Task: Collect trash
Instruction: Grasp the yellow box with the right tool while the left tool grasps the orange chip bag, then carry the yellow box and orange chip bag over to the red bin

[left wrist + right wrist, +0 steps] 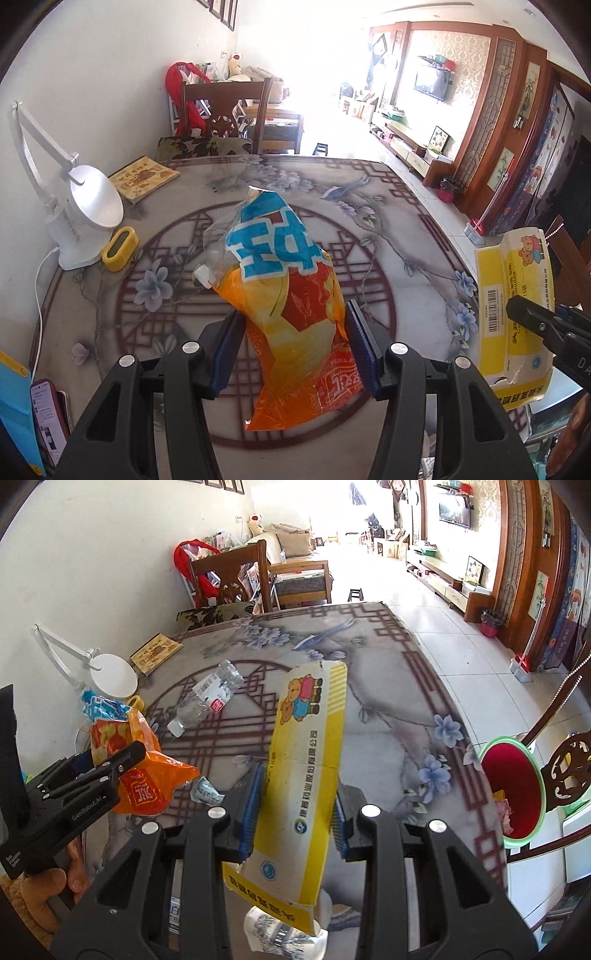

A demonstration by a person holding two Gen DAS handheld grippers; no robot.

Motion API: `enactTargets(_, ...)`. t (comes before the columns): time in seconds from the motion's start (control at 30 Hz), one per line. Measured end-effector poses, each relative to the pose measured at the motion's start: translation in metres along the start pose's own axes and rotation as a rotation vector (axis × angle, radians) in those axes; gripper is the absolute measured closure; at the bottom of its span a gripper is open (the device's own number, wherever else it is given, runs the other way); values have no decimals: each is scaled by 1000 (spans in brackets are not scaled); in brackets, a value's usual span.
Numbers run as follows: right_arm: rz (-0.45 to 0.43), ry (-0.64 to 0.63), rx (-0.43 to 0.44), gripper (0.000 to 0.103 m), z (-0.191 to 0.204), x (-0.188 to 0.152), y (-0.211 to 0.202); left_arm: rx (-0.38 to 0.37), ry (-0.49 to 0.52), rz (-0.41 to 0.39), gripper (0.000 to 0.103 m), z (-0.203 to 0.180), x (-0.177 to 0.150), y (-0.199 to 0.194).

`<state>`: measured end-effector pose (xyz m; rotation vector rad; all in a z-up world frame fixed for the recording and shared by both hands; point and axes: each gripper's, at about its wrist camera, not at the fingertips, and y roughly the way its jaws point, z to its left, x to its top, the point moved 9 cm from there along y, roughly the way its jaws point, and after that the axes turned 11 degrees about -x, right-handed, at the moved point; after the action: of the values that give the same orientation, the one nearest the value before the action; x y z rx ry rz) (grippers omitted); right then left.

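My left tongs (293, 345) pinch an orange-and-blue snack bag (286, 291), lifted clear above the patterned worktop (388, 236). My right tongs (295, 812) clamp a flattened yellow carton (308, 760) printed with bears, also held in the air. On the worktop a crushed clear water bottle (207, 701) lies on its side, near the white desk lamp (88, 206). A red bin with a green rim (511, 786) stands beside the worktop on the right, some scraps inside
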<state>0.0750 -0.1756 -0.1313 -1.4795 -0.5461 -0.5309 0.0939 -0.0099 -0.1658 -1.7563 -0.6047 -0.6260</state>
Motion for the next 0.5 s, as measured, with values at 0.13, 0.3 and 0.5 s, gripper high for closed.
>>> enactTargets(0.13, -29, 1, 1, 70, -18, 8, -7, 1, 7, -18, 52, -21, 8, 1)
enactTargets(0.3, -65, -1, 7, 70, -40, 22, -14, 10, 31, -44, 52, -48, 18, 2)
enactTargets(0.5, -107, -6, 15, 70, -68, 37, -21, 23, 50, -57, 52, -79, 26, 8)
